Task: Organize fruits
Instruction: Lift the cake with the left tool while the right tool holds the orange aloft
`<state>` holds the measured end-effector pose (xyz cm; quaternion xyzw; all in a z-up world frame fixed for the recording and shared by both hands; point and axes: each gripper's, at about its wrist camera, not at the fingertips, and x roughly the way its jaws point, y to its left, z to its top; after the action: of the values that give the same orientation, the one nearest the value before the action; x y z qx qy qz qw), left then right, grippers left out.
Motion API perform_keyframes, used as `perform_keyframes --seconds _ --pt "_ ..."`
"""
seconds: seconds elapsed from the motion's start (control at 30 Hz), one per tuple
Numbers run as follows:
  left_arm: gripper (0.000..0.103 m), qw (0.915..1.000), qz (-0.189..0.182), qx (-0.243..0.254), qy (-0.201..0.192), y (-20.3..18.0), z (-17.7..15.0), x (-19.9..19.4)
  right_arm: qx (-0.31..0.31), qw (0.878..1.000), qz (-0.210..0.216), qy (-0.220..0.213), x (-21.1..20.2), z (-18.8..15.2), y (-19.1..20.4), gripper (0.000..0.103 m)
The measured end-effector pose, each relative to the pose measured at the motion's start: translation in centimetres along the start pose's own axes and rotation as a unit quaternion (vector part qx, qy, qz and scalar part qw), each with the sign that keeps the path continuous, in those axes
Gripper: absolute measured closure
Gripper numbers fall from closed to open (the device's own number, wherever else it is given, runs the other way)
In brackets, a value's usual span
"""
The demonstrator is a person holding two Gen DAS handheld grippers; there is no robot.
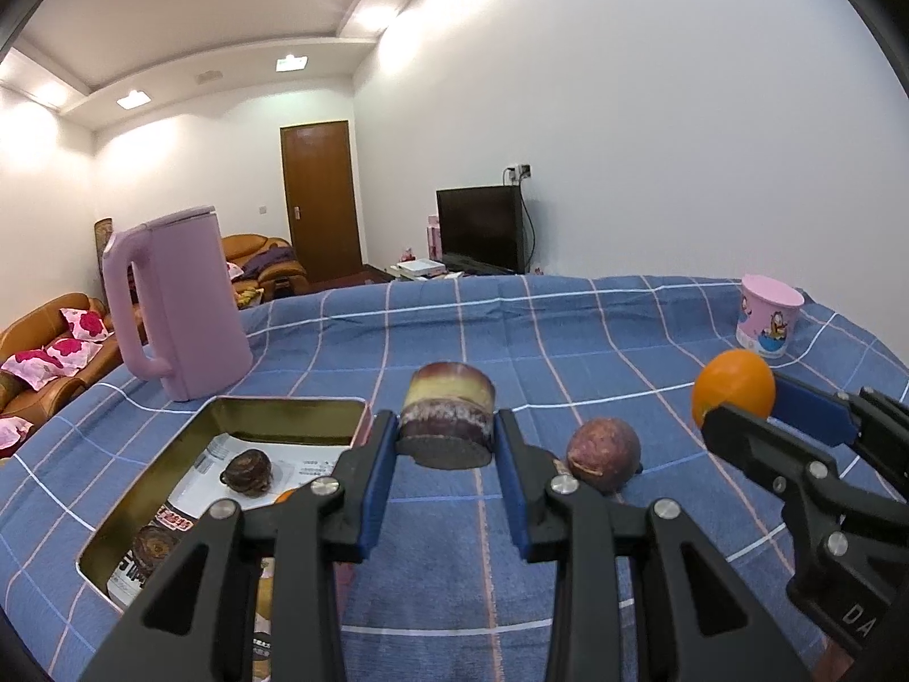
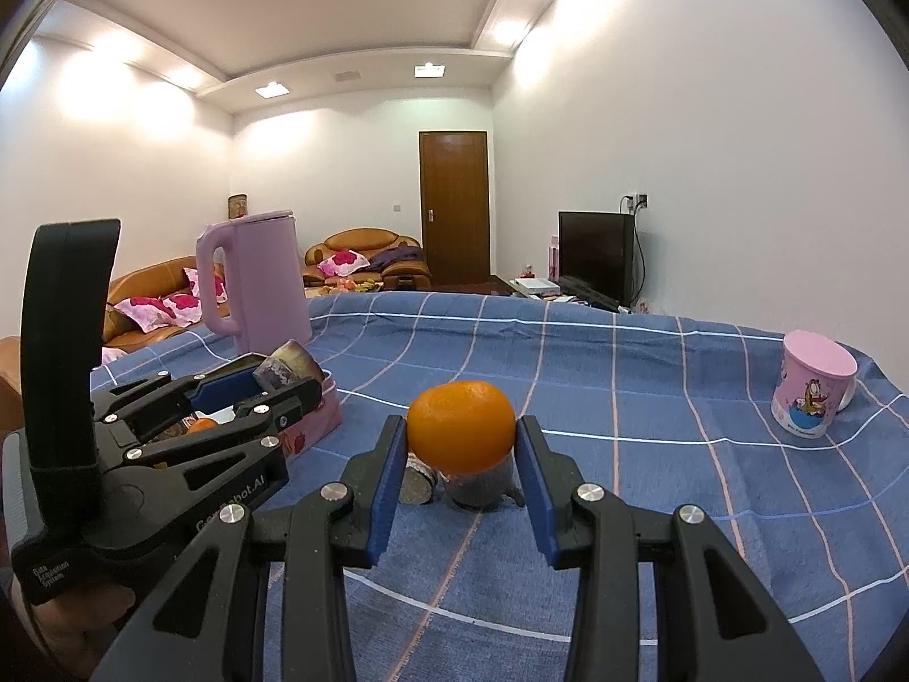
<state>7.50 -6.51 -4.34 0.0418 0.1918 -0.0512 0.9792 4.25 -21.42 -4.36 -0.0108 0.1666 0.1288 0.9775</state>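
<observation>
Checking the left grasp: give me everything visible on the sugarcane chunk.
The sugarcane chunk is a short, stubby cylinder: dark purple rind with a whitish waxy band, yellowish-green toward the far end, and a flat dark cut face toward the camera. It looks hard and fibrous. It is held off the blue checked cloth, clamped on both sides by the left gripper's blue pads, just right of the open tin.

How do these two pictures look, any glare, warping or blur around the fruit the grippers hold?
Left wrist view: ceiling lights flare white, the fisheye bows the blue checked cloth, the sugarcane piece is sharp. Right wrist view: same ceiling glare, dark corners, the orange crisp with a soft sheen.
</observation>
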Motion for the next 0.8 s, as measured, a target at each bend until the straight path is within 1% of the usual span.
perform_keyframes --seconds 0.47,0.8 --pt "0.067 0.9995 0.015 0.003 -0.029 -0.2 -0.1 -1.1 -0.004 1.0 -0.001 -0.014 -0.6 -0.2 0.0 0.062" --pt "0.067 0.9991 0.021 0.002 -0.036 -0.1 0.0 -1.5 -0.006 1.0 -0.003 -0.021 -0.9 -0.3 0.1 0.062"
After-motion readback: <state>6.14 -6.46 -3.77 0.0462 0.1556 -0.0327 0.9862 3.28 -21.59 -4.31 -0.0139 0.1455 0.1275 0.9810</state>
